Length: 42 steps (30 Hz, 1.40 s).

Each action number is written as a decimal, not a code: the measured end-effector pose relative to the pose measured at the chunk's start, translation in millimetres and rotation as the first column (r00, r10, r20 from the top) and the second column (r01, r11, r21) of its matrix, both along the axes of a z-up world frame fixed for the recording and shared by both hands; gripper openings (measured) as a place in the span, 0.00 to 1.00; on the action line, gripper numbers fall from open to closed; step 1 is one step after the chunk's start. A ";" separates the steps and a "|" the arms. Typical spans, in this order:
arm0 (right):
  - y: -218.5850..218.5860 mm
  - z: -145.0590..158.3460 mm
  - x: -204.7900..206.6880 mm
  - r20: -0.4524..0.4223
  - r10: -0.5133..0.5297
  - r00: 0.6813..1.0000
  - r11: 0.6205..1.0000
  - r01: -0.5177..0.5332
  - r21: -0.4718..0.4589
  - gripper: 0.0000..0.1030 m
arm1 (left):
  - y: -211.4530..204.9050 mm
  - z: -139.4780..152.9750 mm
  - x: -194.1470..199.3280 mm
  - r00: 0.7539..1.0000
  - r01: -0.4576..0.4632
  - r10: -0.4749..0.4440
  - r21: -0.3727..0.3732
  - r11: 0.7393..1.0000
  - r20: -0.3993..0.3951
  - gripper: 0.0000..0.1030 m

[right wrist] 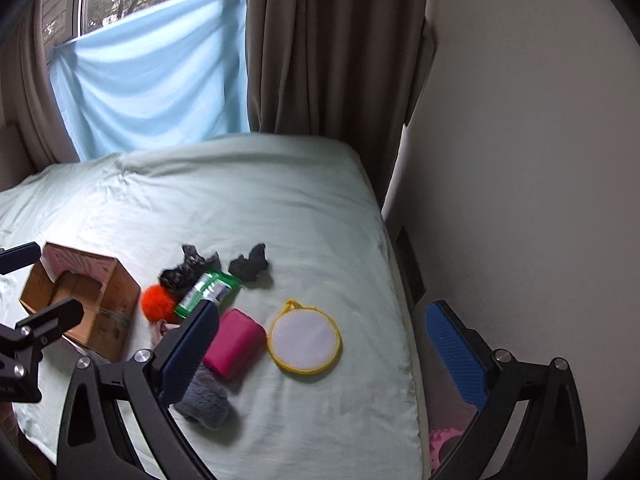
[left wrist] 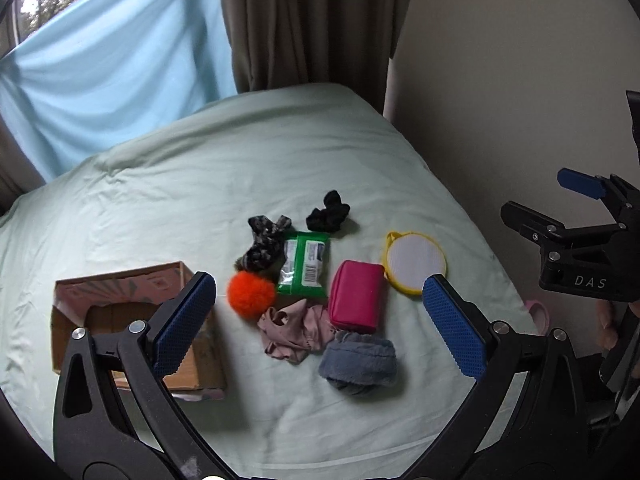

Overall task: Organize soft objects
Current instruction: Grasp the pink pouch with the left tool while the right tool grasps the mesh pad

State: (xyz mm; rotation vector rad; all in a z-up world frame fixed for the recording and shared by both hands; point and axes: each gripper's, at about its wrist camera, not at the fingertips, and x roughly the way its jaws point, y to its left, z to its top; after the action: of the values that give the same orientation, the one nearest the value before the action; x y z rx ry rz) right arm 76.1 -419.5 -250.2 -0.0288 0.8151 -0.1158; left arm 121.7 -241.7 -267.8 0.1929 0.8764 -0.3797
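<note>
Soft items lie on a pale green bed (left wrist: 200, 184): an orange pompom (left wrist: 251, 294), a pink cloth (left wrist: 294, 330), a grey fluffy piece (left wrist: 359, 362), a magenta pouch (left wrist: 356, 296), a green wipes pack (left wrist: 305, 263), a patterned dark scrunchie (left wrist: 262, 248), a black scrunchie (left wrist: 329, 213) and a yellow-rimmed round pad (left wrist: 416, 263). An open cardboard box (left wrist: 120, 320) sits at the left. My left gripper (left wrist: 320, 324) is open and empty above the pile. My right gripper (right wrist: 320, 354) is open and empty, over the round pad (right wrist: 304, 337) and the bed's right edge.
A brown curtain (left wrist: 312, 20) and a light blue sheet (left wrist: 100, 68) hang behind the bed. A wall (right wrist: 520, 160) runs along the right. A pink object (right wrist: 444, 442) lies on the floor beside the bed. The right gripper also shows in the left wrist view (left wrist: 560, 208).
</note>
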 end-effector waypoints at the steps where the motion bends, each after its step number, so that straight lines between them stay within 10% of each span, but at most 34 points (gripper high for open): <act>1: -4.2 -11.8 7.2 -0.014 0.011 1.000 1.000 -0.011 -0.002 1.00 | -7.2 -12.7 5.4 1.000 0.010 -0.010 0.008 1.000 -0.015 0.99; 18: -21.0 -194.1 95.1 -0.196 0.223 0.955 0.974 -0.208 0.094 0.99 | -84.7 -180.7 66.1 0.965 0.183 -0.143 0.173 0.968 -0.222 0.81; 29: -22.0 -246.5 104.0 -0.271 0.236 0.933 0.965 -0.191 0.182 0.93 | -95.9 -236.6 83.5 0.930 0.227 -0.147 0.212 0.951 -0.336 0.70; 42: -18.7 -228.6 93.9 -0.260 0.260 0.930 0.930 -0.168 0.327 0.31 | -74.4 -227.0 89.9 0.929 0.197 -0.133 0.157 0.968 -0.345 0.45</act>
State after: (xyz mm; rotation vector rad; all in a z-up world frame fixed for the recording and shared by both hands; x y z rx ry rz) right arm 170.1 -438.2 -478.8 0.1539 1.1212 0.2292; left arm 211.6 -316.1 -494.8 0.3891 1.2370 -0.4954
